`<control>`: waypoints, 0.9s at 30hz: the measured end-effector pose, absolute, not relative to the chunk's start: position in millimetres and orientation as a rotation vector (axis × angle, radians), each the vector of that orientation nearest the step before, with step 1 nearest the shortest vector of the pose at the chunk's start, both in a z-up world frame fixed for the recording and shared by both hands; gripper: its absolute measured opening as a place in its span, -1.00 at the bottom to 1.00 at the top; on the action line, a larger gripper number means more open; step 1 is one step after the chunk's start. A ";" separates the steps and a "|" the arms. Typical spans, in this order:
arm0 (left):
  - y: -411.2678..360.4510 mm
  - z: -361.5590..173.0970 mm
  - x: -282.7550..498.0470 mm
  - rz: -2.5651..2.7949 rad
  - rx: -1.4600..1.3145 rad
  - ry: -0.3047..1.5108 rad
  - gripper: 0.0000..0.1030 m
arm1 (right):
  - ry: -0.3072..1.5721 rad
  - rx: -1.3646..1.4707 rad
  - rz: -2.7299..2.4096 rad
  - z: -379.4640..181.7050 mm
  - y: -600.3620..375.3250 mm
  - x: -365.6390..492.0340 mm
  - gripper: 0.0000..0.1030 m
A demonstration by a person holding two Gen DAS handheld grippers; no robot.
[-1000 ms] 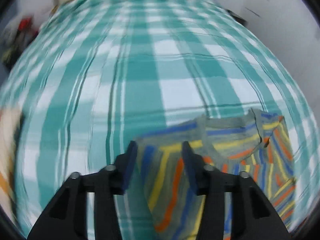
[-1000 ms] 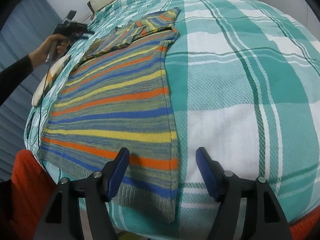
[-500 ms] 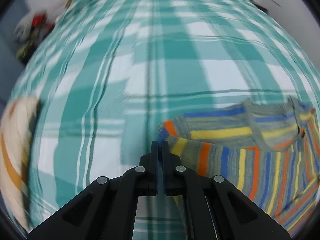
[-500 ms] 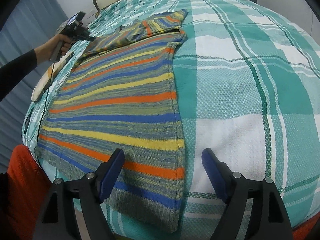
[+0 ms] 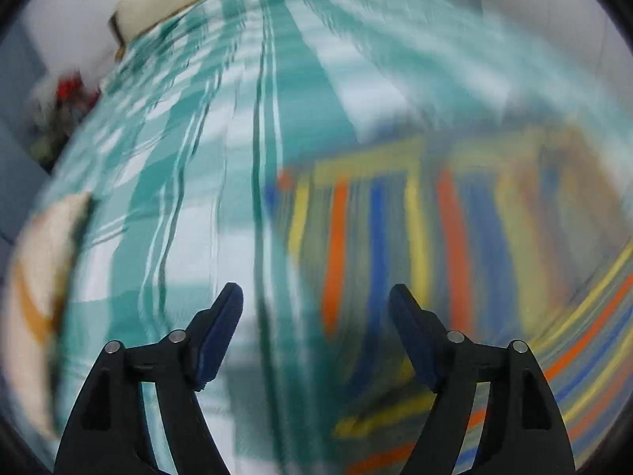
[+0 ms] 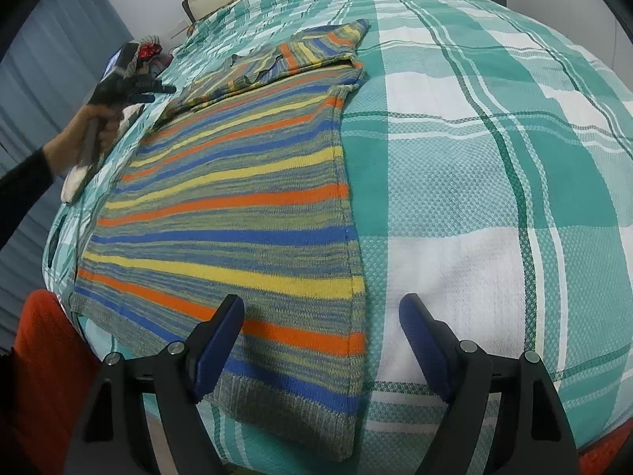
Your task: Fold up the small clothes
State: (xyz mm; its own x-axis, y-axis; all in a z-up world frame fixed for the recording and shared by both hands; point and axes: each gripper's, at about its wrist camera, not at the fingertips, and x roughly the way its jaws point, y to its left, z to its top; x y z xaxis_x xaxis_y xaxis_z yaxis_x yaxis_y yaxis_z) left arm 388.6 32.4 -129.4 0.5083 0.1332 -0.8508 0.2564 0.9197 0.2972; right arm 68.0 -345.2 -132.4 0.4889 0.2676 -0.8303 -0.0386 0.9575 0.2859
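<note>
The right claw (image 6: 321,318), spread and empty, straddles the striped sweater's (image 6: 237,206) lower-right hem corner; its long axis runs toward the frame's top.

The left claw (image 5: 315,304), just reopened and empty, hangs at its far end.

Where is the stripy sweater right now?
In the right wrist view the sweater lies flat on the checked blanket, left of the middle, its bottom hem just under the open right gripper.
</note>
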 end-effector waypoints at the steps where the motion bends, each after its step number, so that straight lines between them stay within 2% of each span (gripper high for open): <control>1: 39.6 -147.5 386.9 -0.054 0.434 1.083 0.42 | 1.045 0.236 0.188 -132.0 -344.8 67.1 0.56; 2: 53.8 -147.4 384.7 -0.061 0.343 1.066 0.45 | 1.043 0.232 0.186 -131.4 -344.6 66.1 0.56; 3: 69.0 -141.4 383.4 -0.030 0.252 1.076 0.58 | 1.041 0.231 0.183 -130.5 -344.9 64.8 0.56; 6: 96.3 -120.2 365.6 0.040 0.136 1.087 0.56 | 1.033 0.229 0.152 -128.3 -351.3 58.8 0.56; 11: 111.7 -94.1 266.4 -0.102 0.061 1.109 0.60 | 0.988 0.269 0.110 -118.7 -365.9 50.4 0.56; 16: 111.3 -117.2 128.9 -0.249 -0.074 1.223 0.66 | 0.985 0.318 0.173 -110.8 -365.3 41.8 0.56; 21: 100.4 -138.8 67.6 -0.263 -0.075 1.229 0.61 | 1.077 0.344 0.239 -121.1 -360.1 33.1 0.55; 23: 94.4 -134.9 63.4 -0.304 -0.085 1.232 0.21 | 1.102 0.374 0.260 -127.2 -360.4 33.1 0.46; 24: 92.0 -134.4 63.7 -0.335 -0.107 1.251 -0.18 | 1.122 0.401 0.282 -131.5 -360.3 35.0 0.30; 25: 89.7 -135.8 67.1 -0.354 -0.126 1.277 -0.50 | 1.137 0.423 0.302 -134.3 -359.6 36.7 0.22; 26: 90.8 -140.4 68.9 -0.362 -0.132 1.297 -0.58 | 1.151 0.446 0.325 -137.0 -358.5 38.0 0.12; 27: 88.8 -143.7 68.9 -0.362 -0.126 1.315 -0.74 | 1.158 0.458 0.337 -138.3 -357.2 38.1 0.03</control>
